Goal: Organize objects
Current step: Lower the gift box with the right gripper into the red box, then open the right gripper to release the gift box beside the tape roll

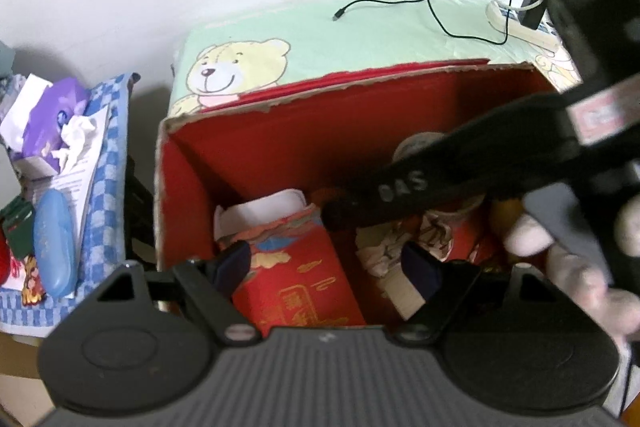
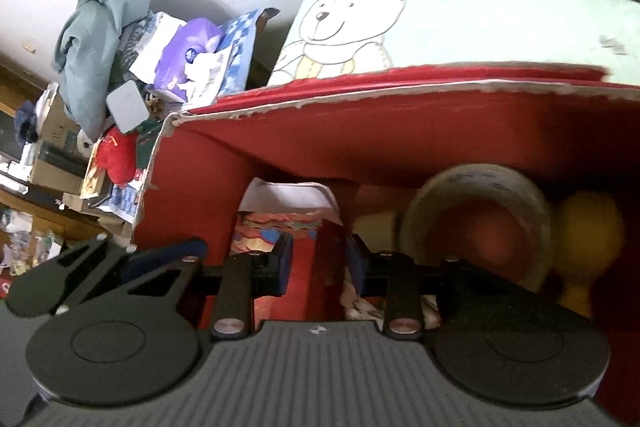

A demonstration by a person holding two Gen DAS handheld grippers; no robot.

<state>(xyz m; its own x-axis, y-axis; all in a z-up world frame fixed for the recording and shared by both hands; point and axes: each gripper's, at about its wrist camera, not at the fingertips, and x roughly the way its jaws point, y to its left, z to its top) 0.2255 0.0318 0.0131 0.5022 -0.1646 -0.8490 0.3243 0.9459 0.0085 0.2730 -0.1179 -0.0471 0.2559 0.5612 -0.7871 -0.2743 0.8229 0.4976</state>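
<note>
Both grippers hang over the red cardboard box [image 1: 280,147]. Left gripper [image 1: 326,267] stands wide with nothing between its pads, above a red packet [image 1: 296,275] that leans against the box's left wall. Right gripper [image 2: 318,263] is narrowed around a red upright edge [image 2: 330,255] inside the same box; whether its pads actually press on it cannot be told.

Going down in size: the box sits on a bed sheet with a bear print [image 1: 240,63], a counter with a blue checked cloth [image 1: 108,155] stands to its left. The box looks light, stiff and torn at the rim, so a wall edge seems the best hold. The packet is probably thin and floppy; its top edge suits a pinch. A tape roll [image 2: 476,211], a yellow toy [image 2: 588,227] and crumpled paper [image 1: 380,251] crowd the right half and may snag.
</note>
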